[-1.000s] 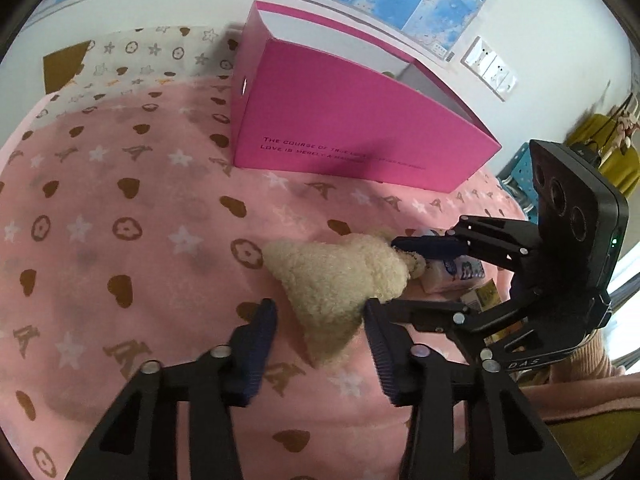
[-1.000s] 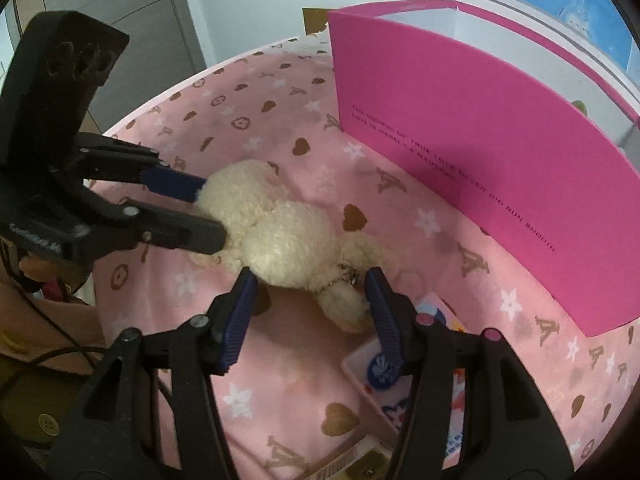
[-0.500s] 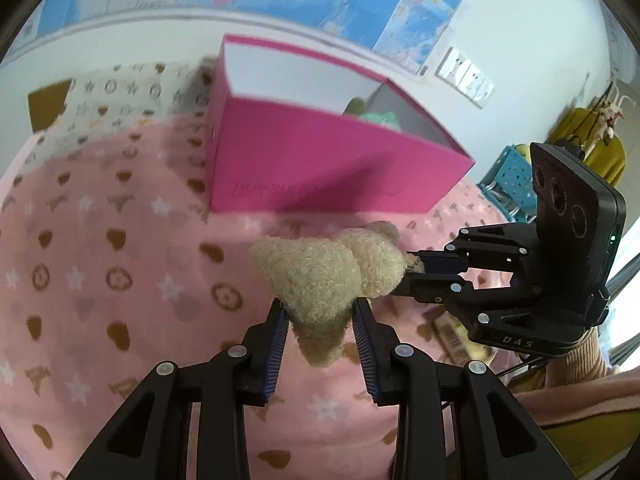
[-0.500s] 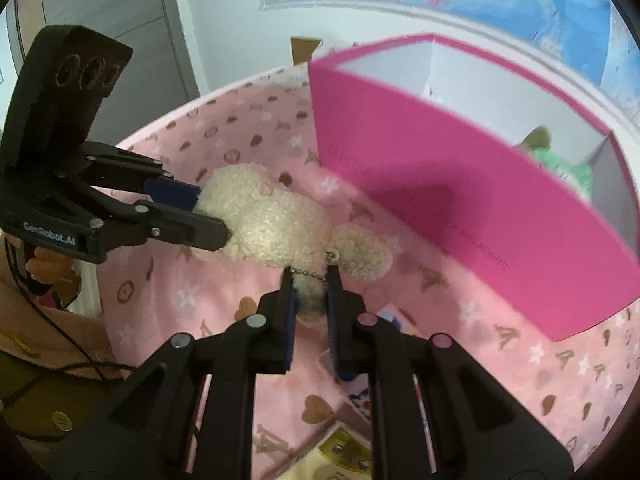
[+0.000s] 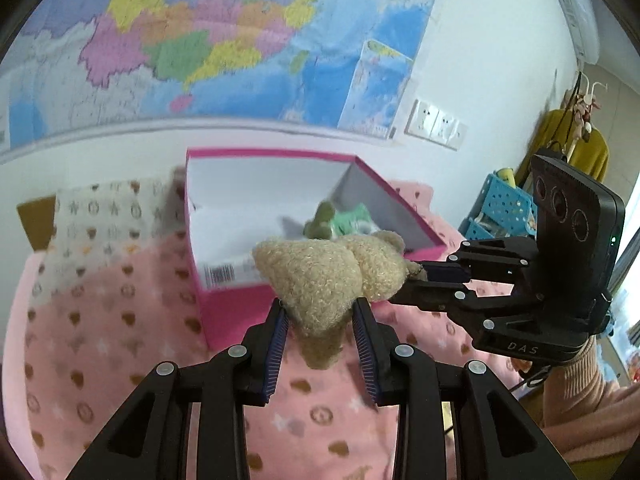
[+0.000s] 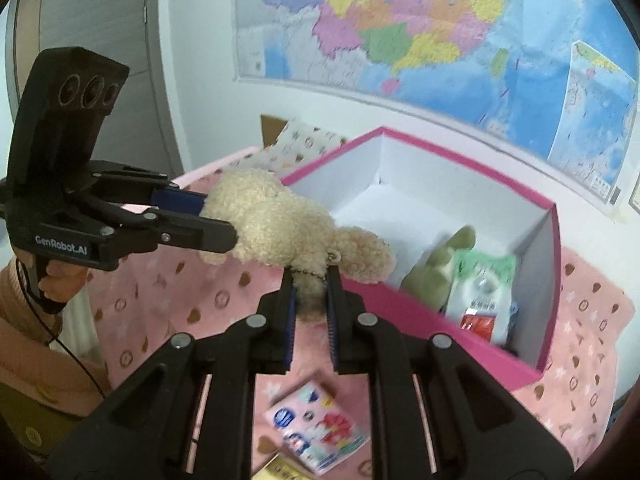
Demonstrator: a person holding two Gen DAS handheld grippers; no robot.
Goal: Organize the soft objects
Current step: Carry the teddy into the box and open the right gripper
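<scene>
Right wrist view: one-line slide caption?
Both grippers, right gripper and left gripper, carry a cream plush toy beside the open pink box.

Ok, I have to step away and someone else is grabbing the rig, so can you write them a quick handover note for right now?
Left tool: shut on one end of the cream plush bear, held in the air.
Right tool: shut on the bear's other end, beside its ball chain.
The bear hangs just in front of the open pink box, not yet inside.
Already in the box: a green plush toy and a green tissue pack.
On the pink blanket: a tissue pack below the right tool.
Left to do: probably move the bear over the box, release both tools, then likely fetch that pack.
</scene>
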